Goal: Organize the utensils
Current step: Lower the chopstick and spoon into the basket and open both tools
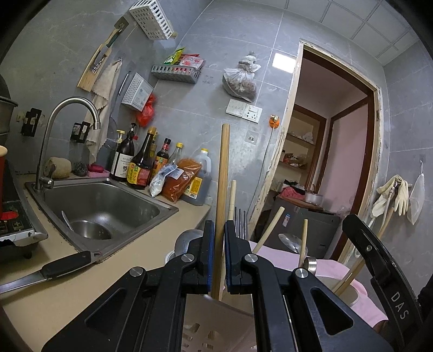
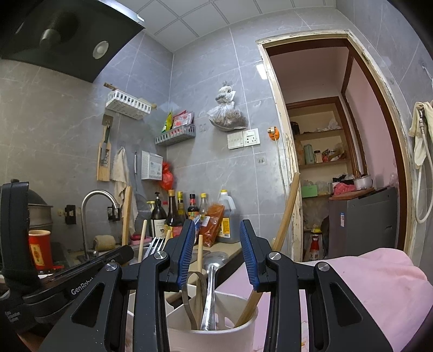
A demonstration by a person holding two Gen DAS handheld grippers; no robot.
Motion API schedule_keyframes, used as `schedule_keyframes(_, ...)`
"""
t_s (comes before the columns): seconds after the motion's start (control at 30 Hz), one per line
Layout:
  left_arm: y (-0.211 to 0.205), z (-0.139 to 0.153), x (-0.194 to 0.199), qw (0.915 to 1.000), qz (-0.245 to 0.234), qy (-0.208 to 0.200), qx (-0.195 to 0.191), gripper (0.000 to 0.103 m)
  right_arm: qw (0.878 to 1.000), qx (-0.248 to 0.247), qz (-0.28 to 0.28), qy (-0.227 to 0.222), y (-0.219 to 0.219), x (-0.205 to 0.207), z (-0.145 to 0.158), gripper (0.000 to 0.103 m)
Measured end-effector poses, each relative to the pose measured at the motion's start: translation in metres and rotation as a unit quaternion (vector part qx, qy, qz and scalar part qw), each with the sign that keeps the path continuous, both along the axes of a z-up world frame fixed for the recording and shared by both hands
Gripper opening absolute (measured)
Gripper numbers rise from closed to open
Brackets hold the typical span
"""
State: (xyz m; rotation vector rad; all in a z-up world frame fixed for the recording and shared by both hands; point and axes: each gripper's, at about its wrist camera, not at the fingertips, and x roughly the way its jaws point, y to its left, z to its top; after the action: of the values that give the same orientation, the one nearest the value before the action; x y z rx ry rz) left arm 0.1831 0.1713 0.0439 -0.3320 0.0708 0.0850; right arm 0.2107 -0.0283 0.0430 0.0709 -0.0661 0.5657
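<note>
Clamping the left gripper [image 1: 218,238] on a wooden handle [image 1: 222,195] above the utensil holder [image 2: 216,333], we keep the right gripper [image 2: 217,249] apart and empty; several utensils already stand inside, a knife [image 1: 46,270] remains on the counter.

Grey tiled walls [image 2: 216,176] close in a small kitchen under a white panelled ceiling [image 2: 205,16]. A steel sink [image 1: 108,205] with a curved tap [image 1: 70,108] is set into the beige counter [image 1: 35,306], bottles [image 1: 140,162] lined along its back edge. White baskets [image 2: 128,104] hang on the wall. An open doorway [image 2: 338,135] with a worn frame shows pink walls and wooden shelves [image 2: 322,159].
</note>
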Motion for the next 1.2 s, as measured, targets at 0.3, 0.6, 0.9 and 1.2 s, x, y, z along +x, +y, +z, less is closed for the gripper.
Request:
schedule_keyframes(0.3, -0.001, 0.0, 0.0, 1.0, -0.002, -0.001, -0.001, 0.005, 1.0, 0.002, 0.0, -0.005, -0.001, -0.001, 0.001, 0.032)
schedule_keyframes(0.6, -0.002, 0.001, -0.002, 0.9999, -0.007, -0.008, -0.007, 0.005, 1.0, 0.004, -0.002, -0.011, -0.002, -0.005, 0.001, 0.036)
schedule_keyframes(0.9, -0.005, 0.006, -0.007, 0.9998, -0.008, -0.017, -0.01, 0.006, 0.999, 0.017, -0.003, -0.037, -0.006, -0.013, 0.005, 0.044)
schedule_keyframes(1.2, -0.01, 0.009, -0.013, 0.9996, -0.012, -0.024, -0.005, 0.006, 0.998, 0.027, -0.022, -0.061, -0.018, -0.024, 0.012, 0.052)
